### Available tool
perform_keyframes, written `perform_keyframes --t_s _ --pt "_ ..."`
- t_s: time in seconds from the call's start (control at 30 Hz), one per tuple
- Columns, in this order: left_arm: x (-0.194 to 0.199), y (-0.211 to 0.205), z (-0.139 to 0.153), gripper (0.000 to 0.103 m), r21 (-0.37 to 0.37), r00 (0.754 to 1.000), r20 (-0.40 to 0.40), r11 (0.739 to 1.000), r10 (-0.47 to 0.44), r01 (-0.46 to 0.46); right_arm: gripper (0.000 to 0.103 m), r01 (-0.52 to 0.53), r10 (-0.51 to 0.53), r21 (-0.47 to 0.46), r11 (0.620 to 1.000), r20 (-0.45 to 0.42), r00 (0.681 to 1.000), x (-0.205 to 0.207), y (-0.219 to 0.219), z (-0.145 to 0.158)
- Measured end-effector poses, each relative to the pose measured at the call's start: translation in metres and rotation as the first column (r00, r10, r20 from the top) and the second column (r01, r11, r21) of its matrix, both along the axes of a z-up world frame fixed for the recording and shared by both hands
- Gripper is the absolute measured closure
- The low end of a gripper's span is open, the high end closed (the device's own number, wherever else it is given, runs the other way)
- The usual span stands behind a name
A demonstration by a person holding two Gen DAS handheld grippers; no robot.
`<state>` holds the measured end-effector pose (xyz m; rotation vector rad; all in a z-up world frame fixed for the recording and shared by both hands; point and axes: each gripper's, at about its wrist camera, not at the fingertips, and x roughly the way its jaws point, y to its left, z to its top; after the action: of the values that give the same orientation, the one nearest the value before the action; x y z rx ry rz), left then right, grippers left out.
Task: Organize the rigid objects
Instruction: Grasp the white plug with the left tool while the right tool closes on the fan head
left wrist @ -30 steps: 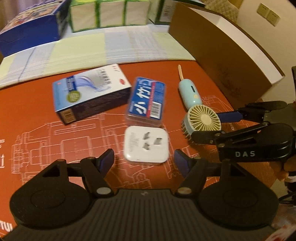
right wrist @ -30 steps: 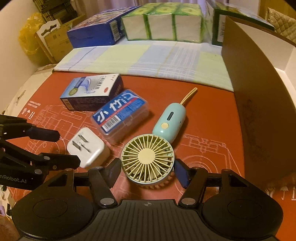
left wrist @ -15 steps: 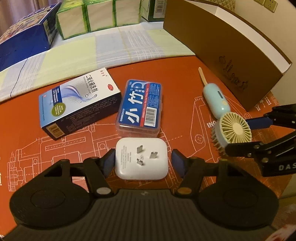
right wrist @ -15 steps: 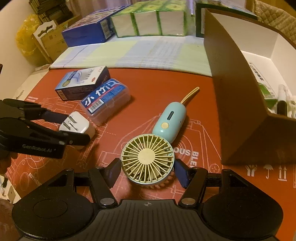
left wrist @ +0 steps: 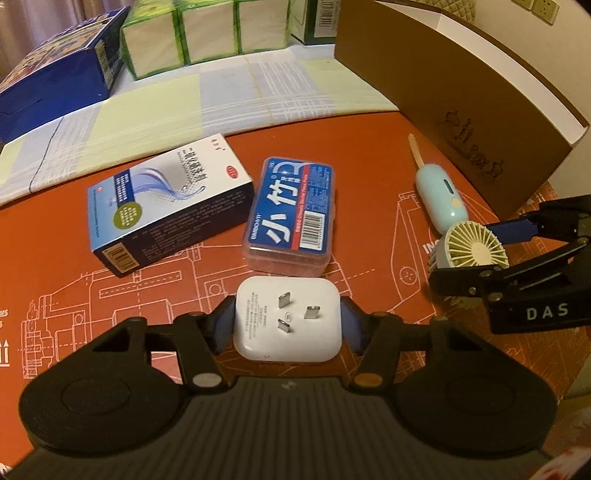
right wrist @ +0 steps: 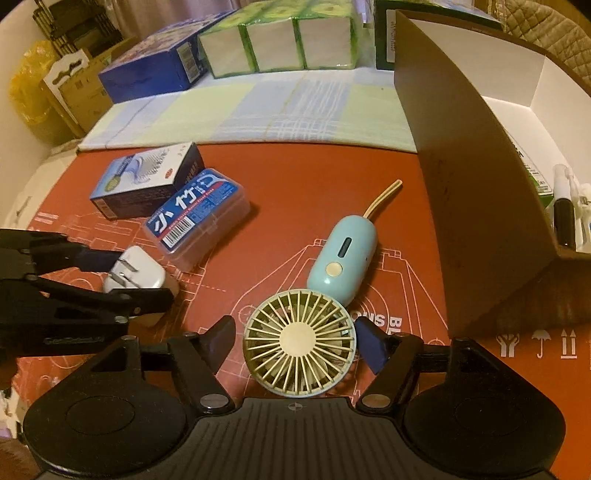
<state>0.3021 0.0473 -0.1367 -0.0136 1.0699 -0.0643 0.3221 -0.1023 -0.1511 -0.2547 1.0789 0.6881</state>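
A white plug adapter (left wrist: 287,324) lies prongs-up on the red mat (left wrist: 332,147). My left gripper (left wrist: 288,321) is closing on it, and both blue pads touch its sides. A hand fan with a cream round head (right wrist: 299,338) and a light-blue handle (right wrist: 343,258) lies flat on the mat. My right gripper (right wrist: 295,332) stands around the fan head with its jaws opening; a gap shows at the left finger. In the left wrist view the fan (left wrist: 474,249) sits between the right gripper's fingers.
A blue-and-white medicine box (left wrist: 166,199) and a blue-labelled clear case (left wrist: 291,210) lie just beyond the plug. A tall brown box with a white inside (right wrist: 461,184) stands at the right, holding some items. A checked cloth (left wrist: 184,103), tissue packs (left wrist: 207,29) and a blue carton (left wrist: 55,74) fill the back.
My left gripper came forward around the plug adapter and its jaws narrowed onto it. The right gripper's jaws widened around the fan head.
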Motion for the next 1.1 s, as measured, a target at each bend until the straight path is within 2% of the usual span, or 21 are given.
perform_keyframes --t_s 0.2,1.1 --pt "-0.0044 0.0069 0.0012 0.048 -0.001 0.999 -0.008 0.999 0.034 -0.034 0.042 -0.004 0.004 0.002 1.000 0.019 1.000 -0.0012 -0.0010 -0.0032" --pt "-0.0042 0.0033 -0.0021 0.048 0.023 0.999 -0.025 0.999 0.047 -0.046 0.042 -0.055 0.055 -0.007 0.998 0.041 0.998 -0.0084 0.0004 -0.0025"
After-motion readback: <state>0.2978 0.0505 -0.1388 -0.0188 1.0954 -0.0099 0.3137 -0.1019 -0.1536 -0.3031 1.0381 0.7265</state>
